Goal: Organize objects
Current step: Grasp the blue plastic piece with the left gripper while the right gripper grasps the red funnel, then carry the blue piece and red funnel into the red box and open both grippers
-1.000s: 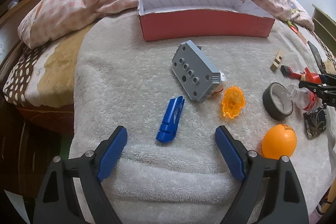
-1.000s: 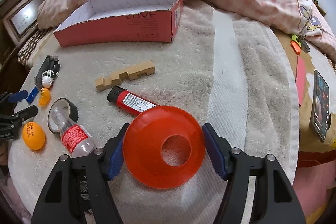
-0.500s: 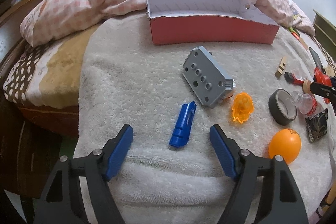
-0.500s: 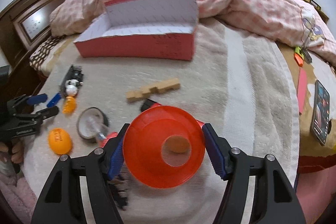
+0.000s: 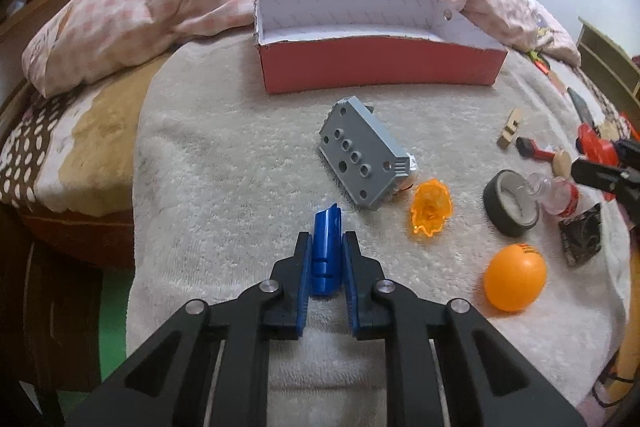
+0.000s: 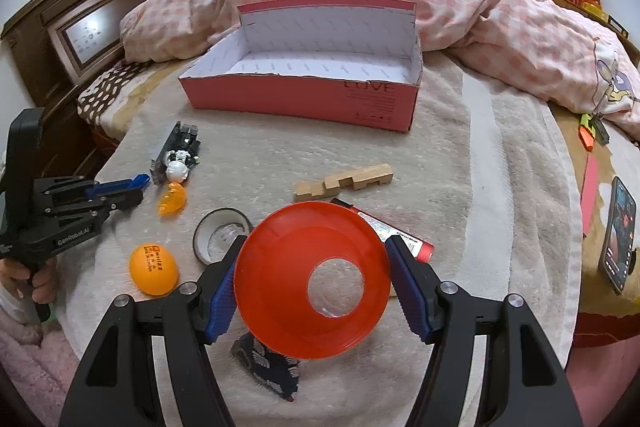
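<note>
Lifting comes next for the left gripper (image 5: 326, 259), whose jaws have just been closing and now clamp the blue plastic piece (image 5: 326, 251) along its length, the piece poking out ahead of the pads and resting on the white towel (image 5: 224, 187). Judged from here, a straight rise before any travel would keep its front tip from snagging the pile, and the grey block (image 5: 362, 157) just ahead and to the right should be cleared rather than brushed. The red box (image 5: 380, 67), open and well ahead of both grippers, looks the likely place for it. The right gripper (image 6: 316, 287) is clamped across the rim of the red funnel (image 6: 312, 279), held above the small bottle (image 5: 554, 191), the tape roll (image 5: 510, 203) and the orange ball (image 6: 153, 269); carrying it level and ahead would avoid dragging across the wooden block (image 6: 344, 181) on the way to the box.
</note>
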The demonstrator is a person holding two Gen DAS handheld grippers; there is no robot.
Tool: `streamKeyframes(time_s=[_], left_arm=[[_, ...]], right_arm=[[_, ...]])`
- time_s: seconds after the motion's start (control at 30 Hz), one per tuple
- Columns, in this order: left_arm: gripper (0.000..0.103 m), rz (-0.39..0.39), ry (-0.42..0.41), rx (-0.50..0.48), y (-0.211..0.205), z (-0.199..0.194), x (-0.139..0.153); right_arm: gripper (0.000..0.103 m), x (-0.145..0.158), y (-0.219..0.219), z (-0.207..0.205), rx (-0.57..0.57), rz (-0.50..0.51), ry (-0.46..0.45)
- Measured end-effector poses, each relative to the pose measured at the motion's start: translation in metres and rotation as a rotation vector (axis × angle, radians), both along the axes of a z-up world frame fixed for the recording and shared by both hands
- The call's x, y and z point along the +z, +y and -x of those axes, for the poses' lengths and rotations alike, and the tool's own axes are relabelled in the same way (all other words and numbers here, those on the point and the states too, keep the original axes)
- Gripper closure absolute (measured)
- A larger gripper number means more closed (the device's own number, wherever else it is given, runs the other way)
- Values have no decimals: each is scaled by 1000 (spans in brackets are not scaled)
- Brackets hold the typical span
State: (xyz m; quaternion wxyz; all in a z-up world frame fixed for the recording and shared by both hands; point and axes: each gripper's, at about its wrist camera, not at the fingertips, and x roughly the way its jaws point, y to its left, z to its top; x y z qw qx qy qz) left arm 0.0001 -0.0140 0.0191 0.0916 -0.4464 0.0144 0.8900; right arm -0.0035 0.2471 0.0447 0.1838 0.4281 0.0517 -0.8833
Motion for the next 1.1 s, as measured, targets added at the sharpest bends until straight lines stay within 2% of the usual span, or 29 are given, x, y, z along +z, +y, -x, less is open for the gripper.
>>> streamKeyframes(time_s=[0.53,1.1], left_arm=[[89,-31,100,-28,12,5,32],[89,-32,161,-21,16,53,63]], right_arm=[[34,-2,-27,-3,46,15,-13],[34,11,-39,26,30,28,-8]])
